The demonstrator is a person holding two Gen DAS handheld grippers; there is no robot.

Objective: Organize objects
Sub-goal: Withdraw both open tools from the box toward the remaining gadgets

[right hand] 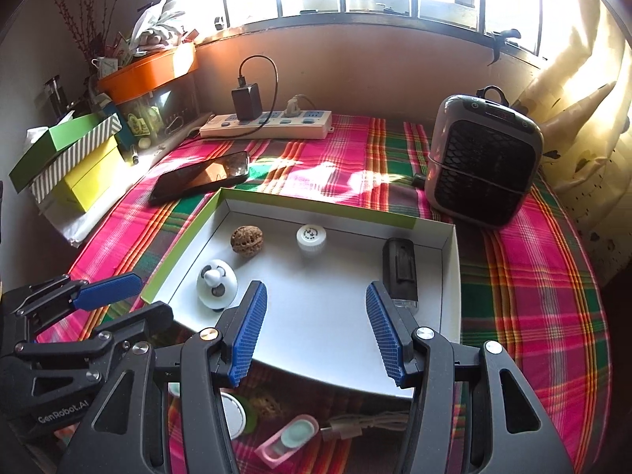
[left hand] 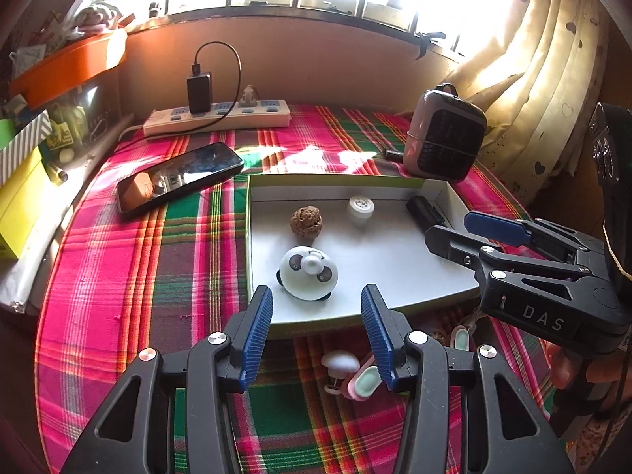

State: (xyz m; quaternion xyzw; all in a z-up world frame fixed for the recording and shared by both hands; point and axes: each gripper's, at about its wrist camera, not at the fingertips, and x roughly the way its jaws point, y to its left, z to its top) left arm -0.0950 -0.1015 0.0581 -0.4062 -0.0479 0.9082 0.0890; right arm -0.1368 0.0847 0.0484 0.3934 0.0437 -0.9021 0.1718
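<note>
A: Progress check. What sits in the shallow white cardboard tray with the green rim [right hand: 181, 252]?

B: Four things. A brown wrinkled walnut [right hand: 247, 240] far left, a small white ribbed bottle cap [right hand: 311, 238] in the far middle, a black rectangular battery-like block [right hand: 399, 272] along the right wall, and a round white panda-faced toy [right hand: 216, 283] near left.

A: And what is left out on the pink-and-green plaid cloth [right hand: 533, 296]?

B: Near side of the tray — a pink-and-mint oval case [right hand: 290, 440], a white round disc on green [right hand: 233, 414], a second walnut-like lump [right hand: 265, 405], partly hidden, and a coiled beige cord [right hand: 363, 424]. The left wrist view also shows a small white mushroom-shaped piece [left hand: 339, 363].

A: Grippers?

B: Left gripper [left hand: 316, 331] fingers apart, nothing between them, hanging over the tray's near edge. Right gripper [right hand: 316, 335] likewise spread and empty, above the tray's near end.

A: Judgement?

B: Roughly halfway. Several loose items remain outside; the black smartphone [right hand: 201, 177] and grey fan heater [right hand: 484, 158] likely stay put.
</note>
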